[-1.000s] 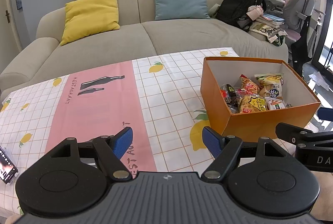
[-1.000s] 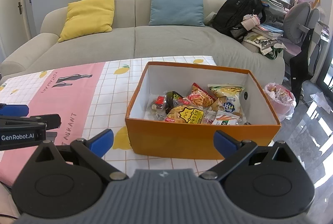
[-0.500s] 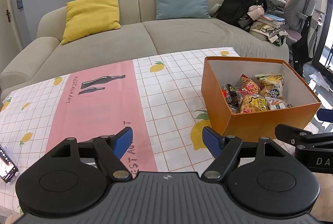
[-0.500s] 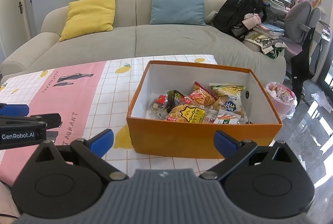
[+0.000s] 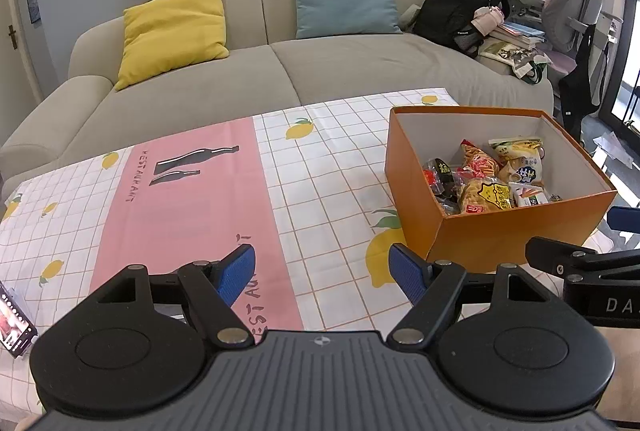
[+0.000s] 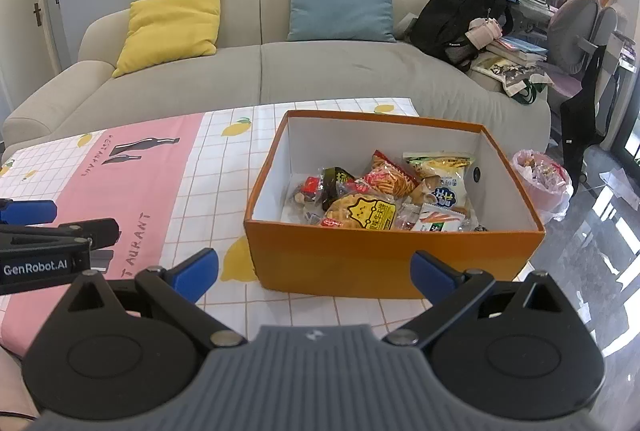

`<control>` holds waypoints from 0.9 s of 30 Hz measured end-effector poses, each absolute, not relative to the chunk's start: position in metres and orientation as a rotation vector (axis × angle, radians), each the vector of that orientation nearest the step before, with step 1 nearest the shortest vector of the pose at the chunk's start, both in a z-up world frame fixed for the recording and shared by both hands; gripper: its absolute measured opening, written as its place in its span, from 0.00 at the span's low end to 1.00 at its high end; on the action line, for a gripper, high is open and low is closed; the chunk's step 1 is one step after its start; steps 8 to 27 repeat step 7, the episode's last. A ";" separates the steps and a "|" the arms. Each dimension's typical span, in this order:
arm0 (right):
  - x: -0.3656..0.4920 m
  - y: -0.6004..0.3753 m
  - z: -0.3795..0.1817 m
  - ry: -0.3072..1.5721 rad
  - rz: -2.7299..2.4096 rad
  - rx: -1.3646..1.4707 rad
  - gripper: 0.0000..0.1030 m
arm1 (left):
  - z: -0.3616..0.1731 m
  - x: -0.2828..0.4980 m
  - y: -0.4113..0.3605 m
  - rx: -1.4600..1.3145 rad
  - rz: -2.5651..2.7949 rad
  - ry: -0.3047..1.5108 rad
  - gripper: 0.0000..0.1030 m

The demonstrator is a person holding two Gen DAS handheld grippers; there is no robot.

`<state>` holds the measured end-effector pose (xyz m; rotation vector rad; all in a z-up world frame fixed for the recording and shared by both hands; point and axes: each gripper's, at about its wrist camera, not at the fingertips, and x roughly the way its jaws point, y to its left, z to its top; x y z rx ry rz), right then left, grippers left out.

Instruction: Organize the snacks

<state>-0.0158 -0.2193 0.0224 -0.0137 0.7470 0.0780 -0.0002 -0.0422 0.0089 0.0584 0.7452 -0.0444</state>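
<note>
An open orange box point(image 6: 384, 263) stands at the right end of the table and holds several snack packets point(image 6: 360, 213), among them a yellow one and a red one. It also shows in the left wrist view point(image 5: 504, 231), with the snack packets point(image 5: 484, 193) inside. My right gripper point(image 6: 316, 267) is open and empty, just in front of the box's near wall. My left gripper point(image 5: 322, 273) is open and empty, over the tablecloth to the left of the box.
The table wears a pink and white checked cloth point(image 5: 192, 199) with lemon prints. A phone point(image 5: 14, 319) lies at the left edge. A beige sofa point(image 5: 280, 71) with cushions stands behind. A pink bin bag point(image 6: 542, 175) sits on the floor to the right.
Both views have shifted only slightly; the box looks a touch nearer the right gripper. Both grippers stay open and empty.
</note>
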 end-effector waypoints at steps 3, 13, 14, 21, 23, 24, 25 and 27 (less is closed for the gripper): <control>-0.016 -0.219 0.022 0.749 0.079 -0.014 0.97 | 0.009 -0.001 -0.042 0.055 -0.044 0.742 0.87; -0.016 -0.217 0.022 0.753 0.084 -0.016 0.97 | 0.010 -0.001 -0.042 0.053 -0.042 0.742 0.87; -0.016 -0.217 0.022 0.753 0.084 -0.016 0.97 | 0.010 -0.001 -0.042 0.053 -0.042 0.742 0.87; -0.016 -0.217 0.022 0.753 0.084 -0.016 0.97 | 0.010 -0.001 -0.042 0.053 -0.042 0.742 0.87; -0.016 -0.217 0.022 0.753 0.084 -0.016 0.97 | 0.010 -0.001 -0.042 0.053 -0.042 0.742 0.87; -0.016 -0.217 0.022 0.753 0.084 -0.016 0.97 | 0.010 -0.001 -0.042 0.053 -0.042 0.742 0.87; -0.016 -0.217 0.022 0.753 0.084 -0.016 0.97 | 0.010 -0.001 -0.042 0.053 -0.042 0.742 0.87; -0.016 -0.217 0.022 0.753 0.084 -0.016 0.97 | 0.010 -0.001 -0.042 0.053 -0.042 0.742 0.87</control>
